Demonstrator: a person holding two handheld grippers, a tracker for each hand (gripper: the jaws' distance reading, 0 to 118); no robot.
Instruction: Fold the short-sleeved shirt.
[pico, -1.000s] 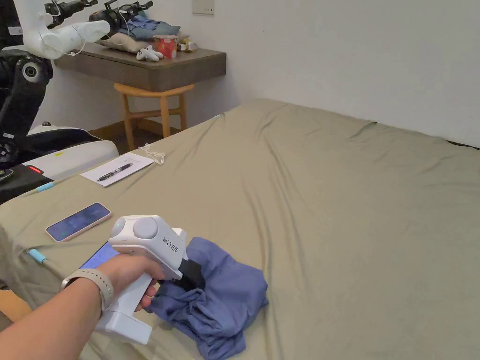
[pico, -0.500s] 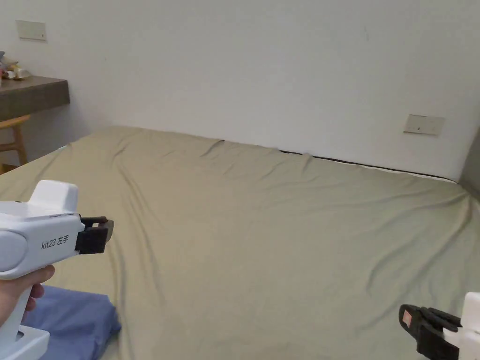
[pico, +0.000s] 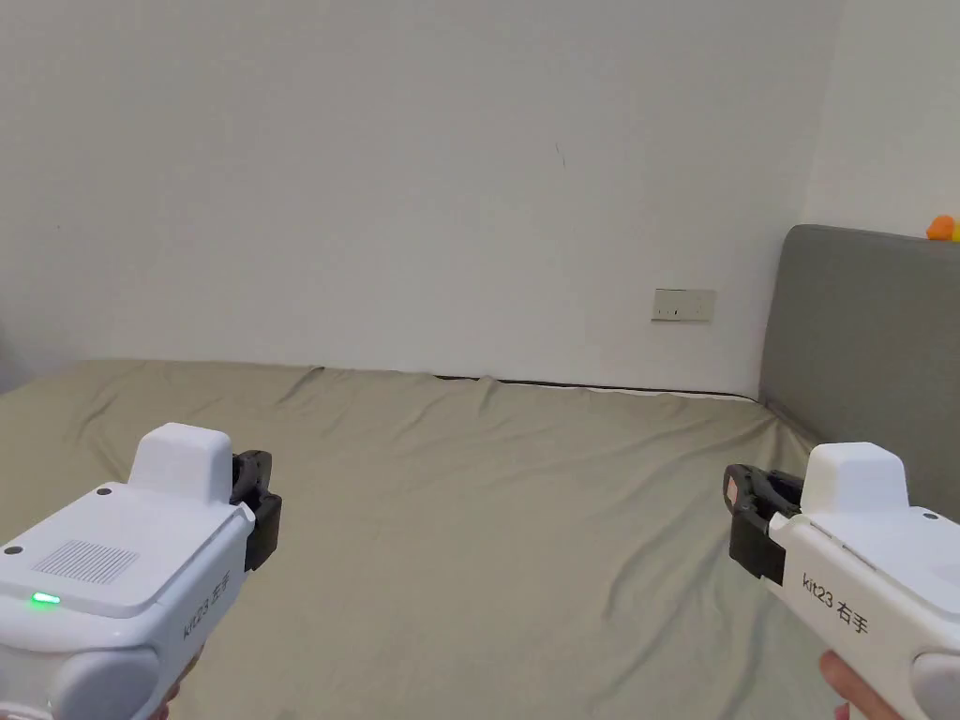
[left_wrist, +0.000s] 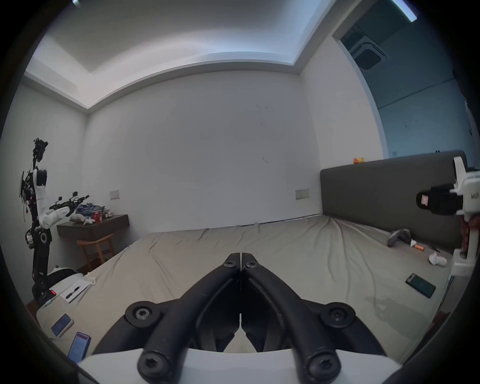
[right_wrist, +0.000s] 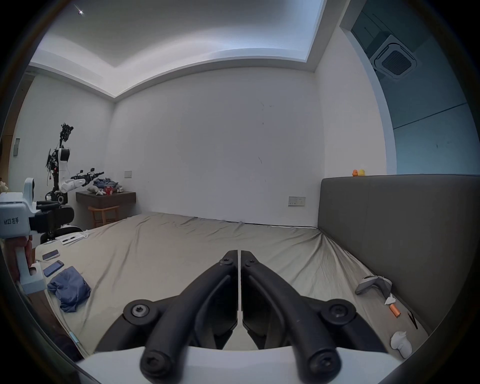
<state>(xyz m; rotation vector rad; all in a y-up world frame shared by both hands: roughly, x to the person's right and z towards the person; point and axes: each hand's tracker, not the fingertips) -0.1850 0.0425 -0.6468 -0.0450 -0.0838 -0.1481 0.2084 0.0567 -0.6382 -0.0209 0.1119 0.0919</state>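
We hold the left gripper (pico: 255, 497) and the right gripper (pico: 750, 516) level above the bed (pico: 487, 525), well apart, both aimed toward the far wall (pico: 422, 187); in each gripper view the jaws stand pressed together with nothing between them; the blue short-sleeved shirt (right_wrist: 69, 288) lies crumpled in a heap near the bed's edge, just beside two phones (right_wrist: 52, 262) and below our left gripper, untouched by either; the grey headboard (right_wrist: 389, 220) rises on our right.

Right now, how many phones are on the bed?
3. Pale phone and second phone at the bed's left edge; dark phone near the headboard. Others may be hidden.
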